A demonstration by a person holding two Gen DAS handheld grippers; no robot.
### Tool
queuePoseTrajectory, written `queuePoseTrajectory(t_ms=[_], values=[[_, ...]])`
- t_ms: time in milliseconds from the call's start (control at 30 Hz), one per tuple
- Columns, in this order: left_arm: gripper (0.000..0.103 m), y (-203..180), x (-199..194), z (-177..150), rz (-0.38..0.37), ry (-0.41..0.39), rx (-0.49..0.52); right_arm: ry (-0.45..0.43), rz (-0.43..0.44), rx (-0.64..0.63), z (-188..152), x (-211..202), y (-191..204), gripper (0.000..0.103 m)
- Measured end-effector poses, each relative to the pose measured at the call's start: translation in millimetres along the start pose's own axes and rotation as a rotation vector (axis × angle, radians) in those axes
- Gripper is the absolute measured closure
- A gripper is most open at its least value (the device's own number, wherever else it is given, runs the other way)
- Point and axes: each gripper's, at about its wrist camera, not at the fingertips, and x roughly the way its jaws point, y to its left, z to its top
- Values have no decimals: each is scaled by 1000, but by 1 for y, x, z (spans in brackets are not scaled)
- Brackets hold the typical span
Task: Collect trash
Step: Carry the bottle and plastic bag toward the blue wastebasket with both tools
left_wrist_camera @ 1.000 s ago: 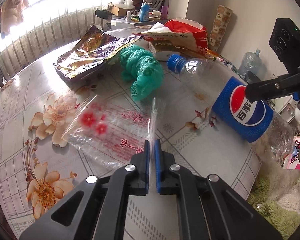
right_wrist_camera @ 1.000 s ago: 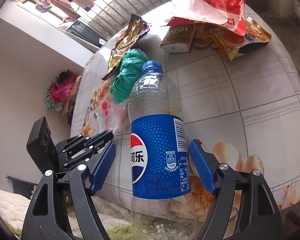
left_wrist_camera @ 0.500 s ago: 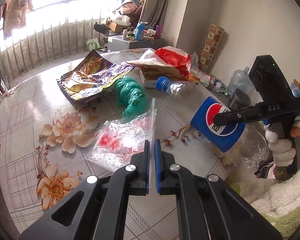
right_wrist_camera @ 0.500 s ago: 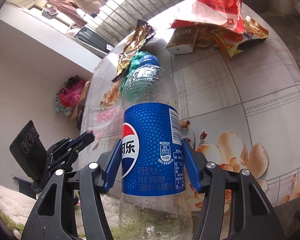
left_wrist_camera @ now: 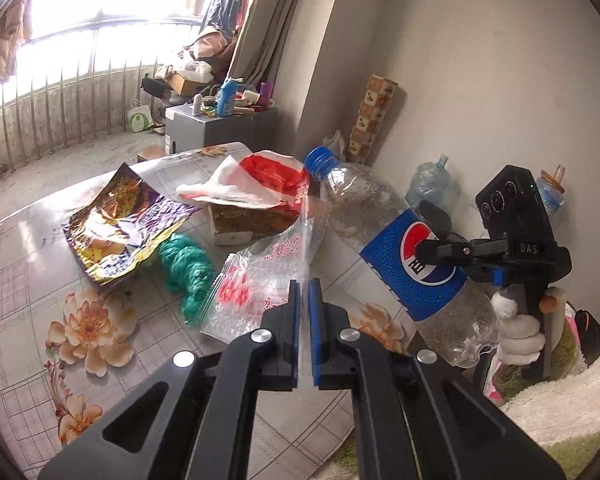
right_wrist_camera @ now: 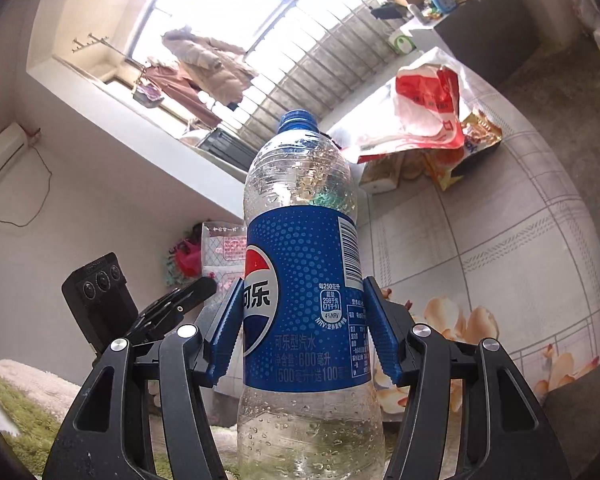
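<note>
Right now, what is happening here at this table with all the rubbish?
A person is collecting trash with two hand-held tongs. The right tongs are shut on an empty Pepsi bottle, held up off the table. The left tongs pinch the edge of a clear plastic bag. A foil wrapper, a green bag and a red-and-white bag lie on the table.

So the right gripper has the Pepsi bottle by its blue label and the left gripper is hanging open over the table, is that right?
Not quite. The left gripper is shut, pinching the clear plastic bag, as the left wrist view shows. The rest holds: the right gripper grips the Pepsi bottle at its blue label.
</note>
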Motion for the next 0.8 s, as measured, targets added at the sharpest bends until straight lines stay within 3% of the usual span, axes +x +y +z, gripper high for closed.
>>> queuePoseTrajectory(t_ms=[367, 800], values=[[99, -49, 49, 55, -178, -27, 94, -189, 7, 103, 16, -64, -44, 48], [99, -148, 174, 113, -377, 61, 274, -378, -81, 355, 9, -130, -129, 47]])
